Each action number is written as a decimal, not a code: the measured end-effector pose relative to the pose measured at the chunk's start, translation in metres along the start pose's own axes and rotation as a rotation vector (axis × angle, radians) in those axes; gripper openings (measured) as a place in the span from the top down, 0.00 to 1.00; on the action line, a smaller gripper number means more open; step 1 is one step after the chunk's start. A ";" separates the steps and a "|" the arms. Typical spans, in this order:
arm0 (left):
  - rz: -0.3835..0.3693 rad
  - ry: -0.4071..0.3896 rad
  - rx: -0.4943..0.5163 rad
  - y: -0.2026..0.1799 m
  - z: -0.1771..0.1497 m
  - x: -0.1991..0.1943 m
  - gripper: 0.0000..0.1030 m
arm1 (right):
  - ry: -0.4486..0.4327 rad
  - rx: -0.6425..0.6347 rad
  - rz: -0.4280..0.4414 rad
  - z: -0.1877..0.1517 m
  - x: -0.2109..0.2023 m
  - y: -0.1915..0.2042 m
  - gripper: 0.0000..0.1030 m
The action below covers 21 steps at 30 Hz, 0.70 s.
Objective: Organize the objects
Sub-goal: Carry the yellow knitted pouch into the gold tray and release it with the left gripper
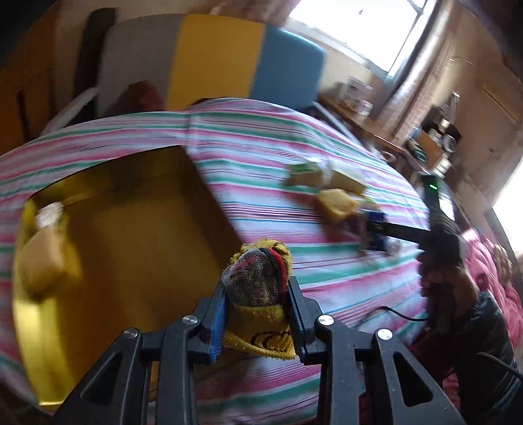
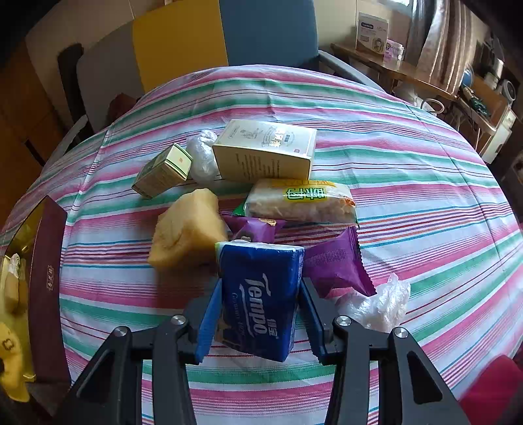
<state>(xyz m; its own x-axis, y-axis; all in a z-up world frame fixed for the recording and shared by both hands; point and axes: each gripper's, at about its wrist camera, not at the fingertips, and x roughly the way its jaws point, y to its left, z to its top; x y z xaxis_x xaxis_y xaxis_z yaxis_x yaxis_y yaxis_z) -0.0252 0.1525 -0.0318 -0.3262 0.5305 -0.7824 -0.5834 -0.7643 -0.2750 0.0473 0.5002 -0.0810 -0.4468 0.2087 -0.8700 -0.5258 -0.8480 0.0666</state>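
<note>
A striped cloth [image 2: 408,157] in pink, green and white covers the table in the centre. Behind it, at upper centre, stand grey, yellow and blue panels [image 2: 183,42]. A bright window [image 1: 356,29] glows at upper right, above a cluttered wooden shelf [image 2: 392,67] beside a curtain [image 2: 441,42].

A lived-in home room: a striped cloth [image 2: 376,137] covers the desk, a curtain [image 2: 438,42] hangs by a bright window [image 1: 353,29], and cluttered wooden shelves [image 2: 483,98] line the wall behind colourful chairs [image 2: 228,36].
</note>
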 end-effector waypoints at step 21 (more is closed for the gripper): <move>0.446 0.112 -0.218 0.166 -0.017 0.014 0.66 | 0.001 -0.032 0.001 -0.001 -0.001 0.008 0.54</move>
<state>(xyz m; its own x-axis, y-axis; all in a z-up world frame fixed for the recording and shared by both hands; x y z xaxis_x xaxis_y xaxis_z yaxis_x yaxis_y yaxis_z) -0.1142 0.0266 -0.0981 -0.4192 0.1020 -0.9021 -0.2328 -0.9725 -0.0017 0.0445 0.4928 -0.0798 -0.4466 0.2075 -0.8704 -0.5023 -0.8631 0.0519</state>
